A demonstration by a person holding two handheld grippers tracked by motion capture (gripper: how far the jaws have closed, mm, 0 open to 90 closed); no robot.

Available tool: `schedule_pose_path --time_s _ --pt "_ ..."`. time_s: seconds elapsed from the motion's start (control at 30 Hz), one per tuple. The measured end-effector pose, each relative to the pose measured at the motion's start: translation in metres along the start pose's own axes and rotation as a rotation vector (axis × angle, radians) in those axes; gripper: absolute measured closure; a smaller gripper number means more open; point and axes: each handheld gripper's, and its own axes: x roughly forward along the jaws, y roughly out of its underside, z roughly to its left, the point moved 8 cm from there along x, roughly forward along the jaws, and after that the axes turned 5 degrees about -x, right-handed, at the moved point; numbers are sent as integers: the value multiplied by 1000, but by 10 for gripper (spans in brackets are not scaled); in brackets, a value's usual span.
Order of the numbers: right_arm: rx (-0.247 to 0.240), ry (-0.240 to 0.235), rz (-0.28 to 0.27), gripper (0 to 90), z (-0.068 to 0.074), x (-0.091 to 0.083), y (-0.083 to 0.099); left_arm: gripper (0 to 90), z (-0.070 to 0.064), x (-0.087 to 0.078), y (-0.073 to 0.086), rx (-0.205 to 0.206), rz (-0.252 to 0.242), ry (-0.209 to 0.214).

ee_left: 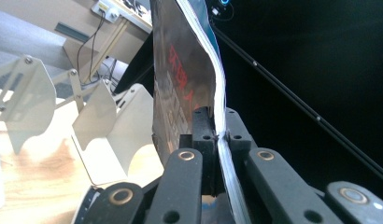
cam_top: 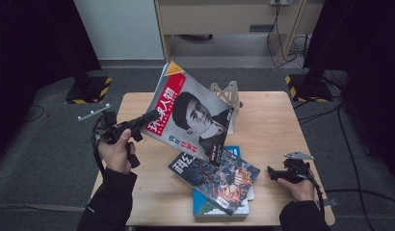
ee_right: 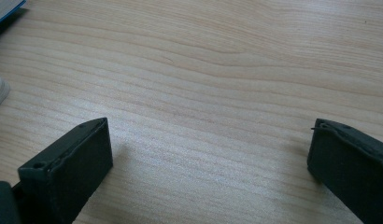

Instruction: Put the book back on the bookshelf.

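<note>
We see a wooden bench [cam_top: 268, 130] carrying, near its front edge, a comic [cam_top: 215, 175] lying on top of a blue book [cam_top: 205, 208]. Above them, tilted and lifted clear of the bench, hangs the magazine [cam_top: 190, 113], its red-and-grey cover facing up toward us. Behind it stands a pale wooden rack [cam_top: 228, 94], whose dividers we also see in the left gripper view. Our left gripper [cam_top: 150, 117] is clamped tight on the magazine's left edge, the pages pinched between its jaws [ee_left: 220, 135]. Our right gripper [cam_top: 271, 172] rests at the bench's right side, well apart from the books, jaws spread wide with nothing between them [ee_right: 208, 154].
</note>
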Motion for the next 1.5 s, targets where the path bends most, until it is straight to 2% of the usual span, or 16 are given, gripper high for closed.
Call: schedule_pose_path --time_s 0.27,0.47,0.93,1.17,1.5 --pt "1 -2 0 3 0 0 0 859 -2 -18 -23 12 -58 1" --pt "1 -3 -1 3 0 0 0 859 -2 -33 -32 28 -82 -18" --pt "1 0 -3 3 1 1 -1 859 12 -63 -52 53 -137 -97" --pt "-1 -1 -2 3 1 0 0 860 17 -72 -66 59 -173 -127" --pt "0 -2 -2 4 1 1 -1 860 35 -79 -78 64 -199 -208"
